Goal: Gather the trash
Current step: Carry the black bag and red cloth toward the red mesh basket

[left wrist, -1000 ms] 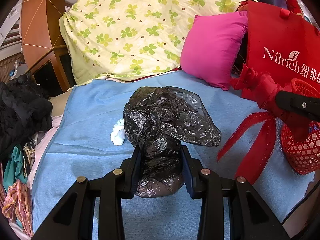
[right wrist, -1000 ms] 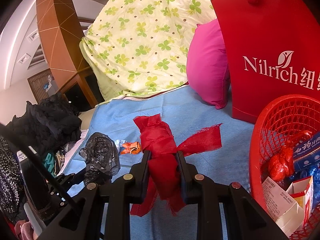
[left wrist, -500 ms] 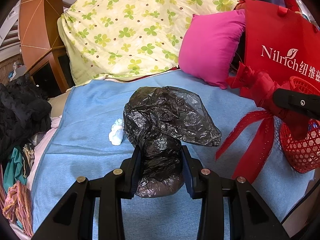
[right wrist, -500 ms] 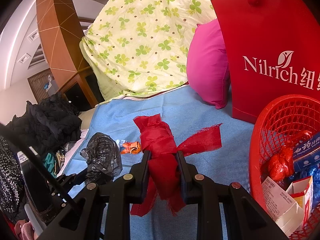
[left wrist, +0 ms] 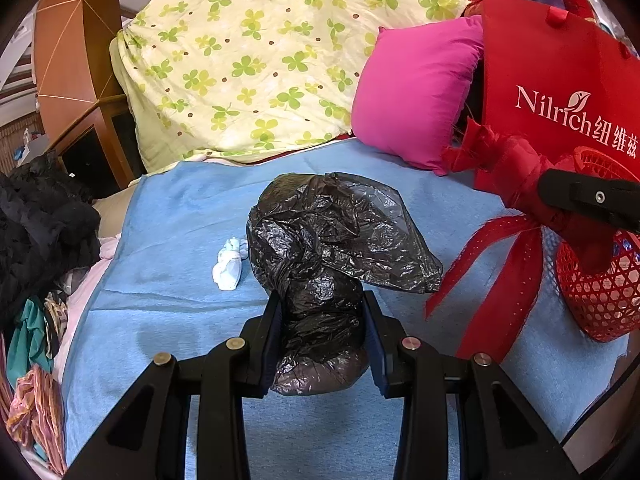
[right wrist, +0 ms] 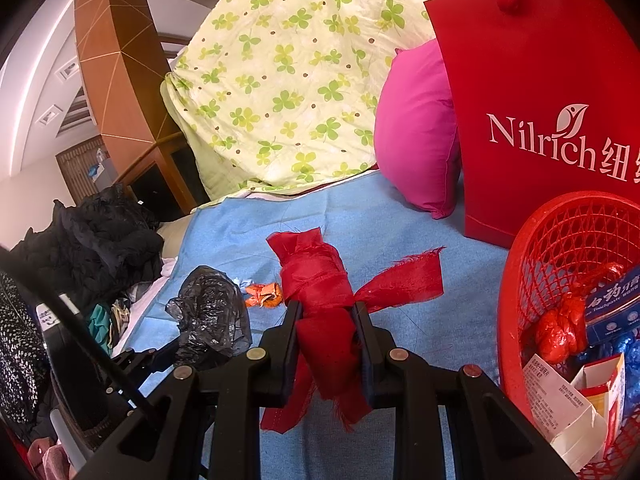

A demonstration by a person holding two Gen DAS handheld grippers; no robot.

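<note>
Black plastic bag (left wrist: pixel 332 248): crumpled, pinched at its lower neck between the fingers of the left gripper (left wrist: pixel 322 344), its upper part ballooning free above the blue bed cover (left wrist: pixel 168 300). Held at mid-bed, near side; the grip on the narrow waist probably keeps the loose film from slipping out.

Red cloth bundle (right wrist: pixel 320 288): clamped between the fingers of the right gripper (right wrist: pixel 326 344), frayed strips trailing below and to the right. It hangs just left of the red basket (right wrist: pixel 516 304), which looks like the collecting bin, since it already holds boxes and a red wad.

White wad (left wrist: pixel 229 265): lies on the bed cover just left of the black bag, uncollected.

Orange wrapper (right wrist: pixel 262 295): on the bed cover, beyond the bag in the right wrist view, uncollected.

Surroundings: pink pillow (left wrist: pixel 412 92), red tote (right wrist: pixel 540 100), clover quilt (left wrist: pixel 260 64) at the far side; dark clothes (right wrist: pixel 92 240) heaped left.

Change from the earlier frames: none of note; both grips and both loads sit as they did.
</note>
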